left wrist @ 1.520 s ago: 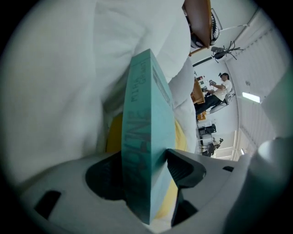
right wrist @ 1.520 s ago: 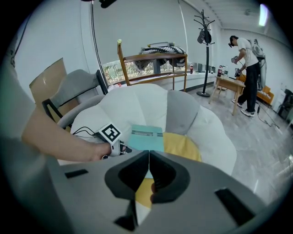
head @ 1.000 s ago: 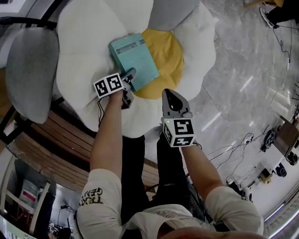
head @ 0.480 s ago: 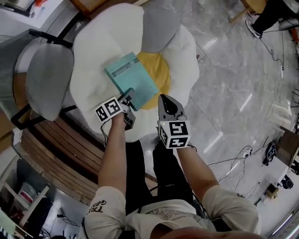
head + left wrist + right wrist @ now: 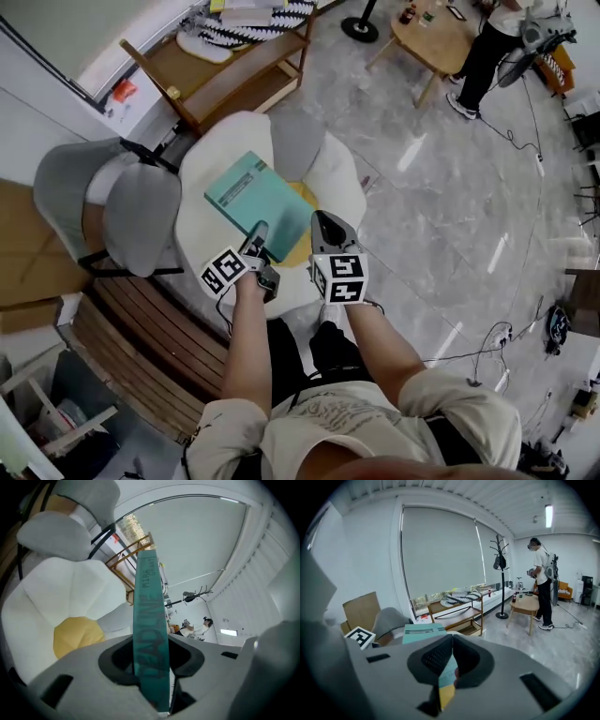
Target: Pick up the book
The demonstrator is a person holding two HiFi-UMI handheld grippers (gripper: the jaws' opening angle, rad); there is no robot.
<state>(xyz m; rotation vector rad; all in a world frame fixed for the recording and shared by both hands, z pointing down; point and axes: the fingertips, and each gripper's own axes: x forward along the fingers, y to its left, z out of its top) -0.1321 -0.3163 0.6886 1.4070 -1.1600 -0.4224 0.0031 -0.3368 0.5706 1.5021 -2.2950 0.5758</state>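
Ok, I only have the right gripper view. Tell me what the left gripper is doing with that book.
Observer: The left gripper is shut on the teal book. Its jaws press on both covers, and the printed spine faces its camera.
Operator: Good. Now tell me what's underneath.
Observer: The head view shows a flower-shaped cushion, white petals round a yellow centre. The book is held above it, off the surface.
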